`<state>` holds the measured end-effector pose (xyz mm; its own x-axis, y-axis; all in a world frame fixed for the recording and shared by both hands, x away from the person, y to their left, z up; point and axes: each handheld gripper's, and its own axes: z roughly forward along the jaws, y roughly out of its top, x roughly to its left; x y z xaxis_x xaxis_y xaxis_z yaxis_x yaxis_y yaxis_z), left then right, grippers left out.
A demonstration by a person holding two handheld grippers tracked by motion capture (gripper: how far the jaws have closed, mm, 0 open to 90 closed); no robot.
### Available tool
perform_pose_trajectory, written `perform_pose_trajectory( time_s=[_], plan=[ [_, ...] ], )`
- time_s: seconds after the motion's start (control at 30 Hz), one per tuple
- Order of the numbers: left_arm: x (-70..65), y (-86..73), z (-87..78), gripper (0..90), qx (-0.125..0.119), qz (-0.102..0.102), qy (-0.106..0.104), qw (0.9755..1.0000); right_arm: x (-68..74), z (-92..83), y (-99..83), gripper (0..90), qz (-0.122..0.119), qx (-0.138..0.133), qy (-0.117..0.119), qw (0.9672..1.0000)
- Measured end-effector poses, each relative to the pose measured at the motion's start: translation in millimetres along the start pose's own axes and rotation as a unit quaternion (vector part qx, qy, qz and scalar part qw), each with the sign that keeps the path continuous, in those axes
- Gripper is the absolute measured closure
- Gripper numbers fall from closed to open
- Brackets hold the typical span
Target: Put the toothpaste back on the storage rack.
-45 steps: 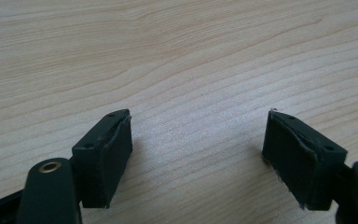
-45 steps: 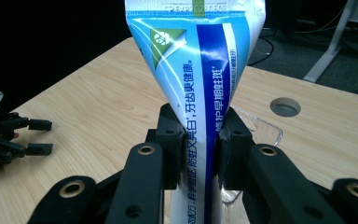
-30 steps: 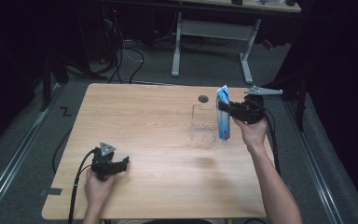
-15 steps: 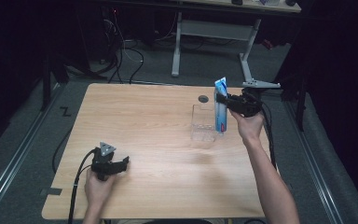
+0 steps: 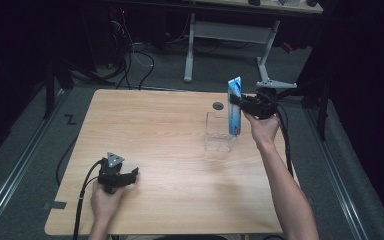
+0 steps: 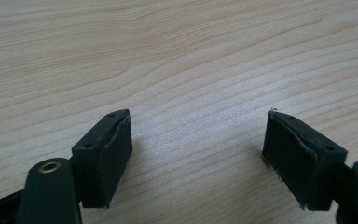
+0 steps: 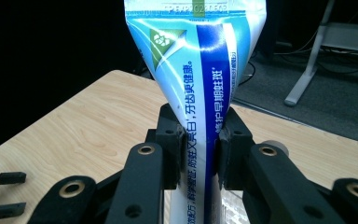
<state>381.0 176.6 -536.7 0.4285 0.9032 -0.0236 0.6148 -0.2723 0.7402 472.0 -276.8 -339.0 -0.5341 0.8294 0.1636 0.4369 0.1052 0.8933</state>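
Note:
A blue and white toothpaste tube (image 5: 235, 107) hangs upright, flat crimped end up, in my right gripper (image 5: 242, 103) above the right side of the wooden table (image 5: 165, 150). In the right gripper view both pads press on the tube (image 7: 200, 88) at its narrow middle, so the right gripper (image 7: 199, 147) is shut on it. The tube's lower end hangs over a clear plastic box (image 5: 218, 131) standing on the table. My left gripper (image 5: 130, 176) rests near the table's front left, jaws open. In the left gripper view its pads (image 6: 106, 154) stand wide apart over bare wood, and the left gripper (image 6: 200, 158) holds nothing.
A round dark hole (image 5: 218, 105) sits in the tabletop behind the box. Beyond the table stand a white desk frame (image 5: 230, 37) and cables on the grey floor. The left gripper's tips (image 7: 2, 191) show far off in the right gripper view.
My right hand has lifted the toothpaste tube a little and carried it slightly toward the table's far side, above the clear box. The left gripper has stayed put.

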Motion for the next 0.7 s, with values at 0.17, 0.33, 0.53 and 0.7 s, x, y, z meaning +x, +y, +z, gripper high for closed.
perform_pose_trajectory(
  time_s=[0.17,0.33,0.53,0.7],
  plan=[
    [0.0,0.0,-0.1,24.2,0.001,0.000,0.000,1.0000,-0.8,5.4,3.8,74.3,-0.002,0.002,-0.006,1.0000],
    [0.1,0.0,-0.1,24.2,0.001,0.000,-0.001,1.0000,-0.4,12.3,5.8,74.1,-0.005,0.006,-0.013,0.9999],
    [-0.1,0.0,0.0,24.2,0.000,0.001,0.000,1.0000,-1.7,20.0,4.1,74.0,-0.002,0.006,-0.023,0.9997],
    [0.0,0.0,0.0,24.2,0.001,0.000,0.000,1.0000,-3.0,26.0,2.1,73.9,0.000,0.005,-0.030,0.9995]
  ],
)
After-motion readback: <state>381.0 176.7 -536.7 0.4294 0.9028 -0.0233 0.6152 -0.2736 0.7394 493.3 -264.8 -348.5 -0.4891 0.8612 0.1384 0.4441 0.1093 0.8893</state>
